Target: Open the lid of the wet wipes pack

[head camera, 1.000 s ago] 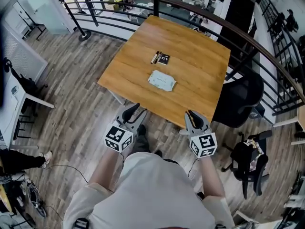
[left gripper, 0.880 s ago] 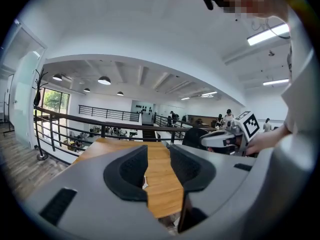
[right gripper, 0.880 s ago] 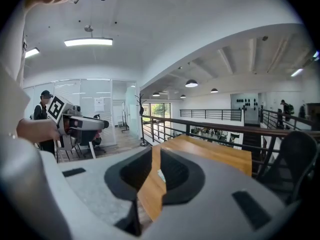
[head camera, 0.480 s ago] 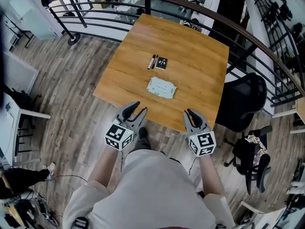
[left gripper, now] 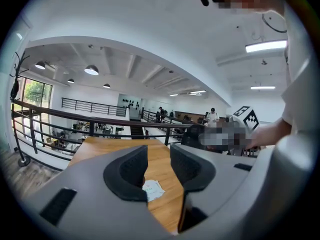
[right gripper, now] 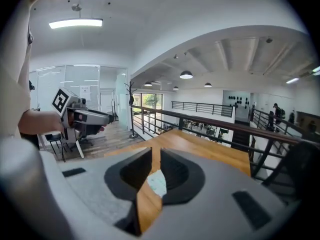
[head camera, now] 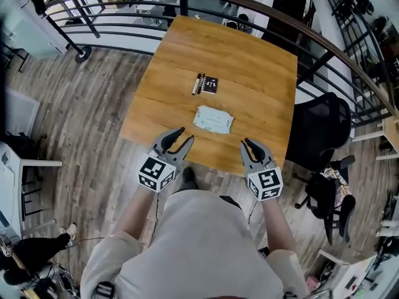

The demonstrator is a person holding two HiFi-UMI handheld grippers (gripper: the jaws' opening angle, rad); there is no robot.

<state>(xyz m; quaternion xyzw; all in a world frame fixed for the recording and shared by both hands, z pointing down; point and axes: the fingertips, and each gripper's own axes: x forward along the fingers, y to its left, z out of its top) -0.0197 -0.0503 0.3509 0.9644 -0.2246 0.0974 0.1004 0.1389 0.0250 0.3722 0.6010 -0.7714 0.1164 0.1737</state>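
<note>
The wet wipes pack (head camera: 212, 119) is a flat pale green-white packet lying near the front of the wooden table (head camera: 249, 73). Its lid is too small to make out. My left gripper (head camera: 184, 135) hovers at the table's near edge, to the left of and short of the pack, jaws apart and empty. At the near edge on the pack's other side, my right gripper (head camera: 248, 144) has a narrower gap with nothing in it. The pack (left gripper: 152, 189) shows below the left gripper (left gripper: 158, 156) in its own view. The right gripper (right gripper: 155, 161) frames the pack (right gripper: 158, 184) between its jaws.
A small black box with a pen (head camera: 206, 84) lies further back on the table. A black office chair (head camera: 319, 129) stands at the table's right side, and another chair with a bag (head camera: 327, 195) is behind it. A curved dark railing (head camera: 280, 23) runs past the far side.
The person has stepped towards the table. Both grippers have come forward from over the floor to the table's near edge, and the pack is now closer to them.
</note>
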